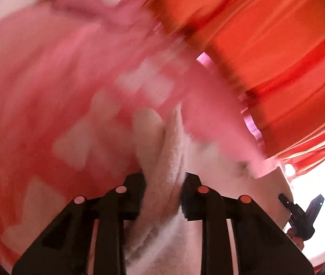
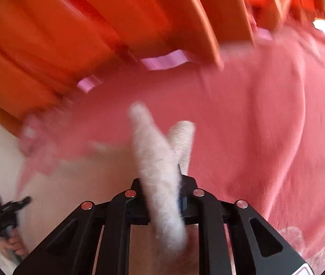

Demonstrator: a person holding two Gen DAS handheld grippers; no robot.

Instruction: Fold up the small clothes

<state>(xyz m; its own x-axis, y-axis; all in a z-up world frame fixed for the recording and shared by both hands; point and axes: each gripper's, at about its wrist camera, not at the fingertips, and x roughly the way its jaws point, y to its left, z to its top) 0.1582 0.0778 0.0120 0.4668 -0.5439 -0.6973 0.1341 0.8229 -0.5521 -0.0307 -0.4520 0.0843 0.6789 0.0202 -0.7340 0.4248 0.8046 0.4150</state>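
Observation:
A fluffy white small garment (image 1: 169,240) runs up between the fingers of my left gripper (image 1: 164,183), which is shut on a thick fold of it. In the right wrist view my right gripper (image 2: 164,183) is shut on another part of the same white fleecy cloth (image 2: 148,137), whose two ends stick up past the fingertips. Both views are blurred. The garment hangs over a pink cover (image 1: 47,80).
The pink cover carries pale square patches and fills the right wrist view's right half (image 2: 254,114). An orange curtain (image 1: 265,34) (image 2: 70,34) hangs behind. A pale surface (image 2: 70,183) lies lower left. A hand with the other gripper's black frame (image 2: 4,208) shows at the edge.

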